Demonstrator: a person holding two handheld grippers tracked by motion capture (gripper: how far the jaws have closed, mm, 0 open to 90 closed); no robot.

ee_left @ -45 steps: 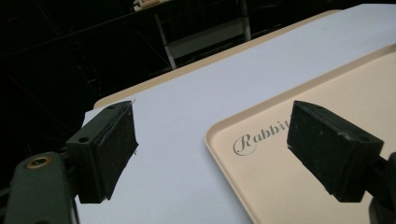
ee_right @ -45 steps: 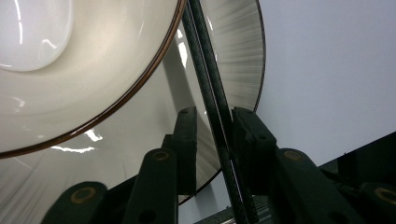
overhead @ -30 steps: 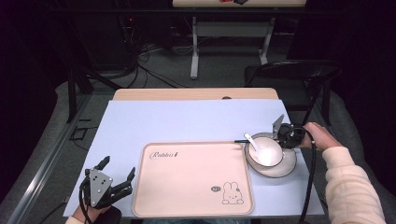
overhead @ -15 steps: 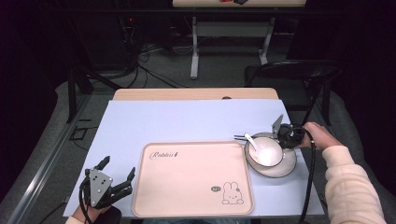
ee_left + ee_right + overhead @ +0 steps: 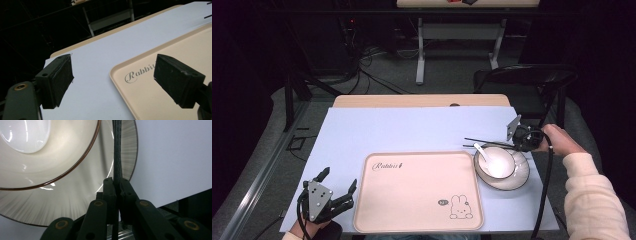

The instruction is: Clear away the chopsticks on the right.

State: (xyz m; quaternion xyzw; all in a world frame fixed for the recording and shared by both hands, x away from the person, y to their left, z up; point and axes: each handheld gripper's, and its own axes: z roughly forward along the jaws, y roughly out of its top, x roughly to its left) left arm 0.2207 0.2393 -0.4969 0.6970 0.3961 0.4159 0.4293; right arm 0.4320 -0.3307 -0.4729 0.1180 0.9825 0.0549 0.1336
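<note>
Since the earlier frames the right gripper point(image 5: 518, 137) has lifted a bit, and the pair of thin dark chopsticks point(image 5: 488, 143) has come up with it, so they now stick out toward the left over the far rim of the bowl instead of lying low beside it. Its jaws were just closing and are now pinched tight on the chopsticks.

High view: the chopsticks sit just behind the white ceramic bowl point(image 5: 498, 165), which rests on a pale ribbed round plate point(image 5: 519, 177) with a white spoon point(image 5: 482, 152) leaning inside. All of that is just right of the beige rectangular tray with a rabbit drawing point(image 5: 417, 192), on the light blue table cover point(image 5: 412, 130). Down at the near left corner the left gripper point(image 5: 337, 192) hovers with its jaws spread wide, nothing in them.

Left gripper view: both black pads point(image 5: 58, 80) stand well apart, with only the blue cover and the tray corner point(image 5: 150, 100) between them, untouched.

Right gripper view: the jaws are clamped together on a dark chopstick point(image 5: 117, 155), which runs straight up across the plate's ribbed rim point(image 5: 62, 202) next to the bowl point(image 5: 55, 155).
</note>
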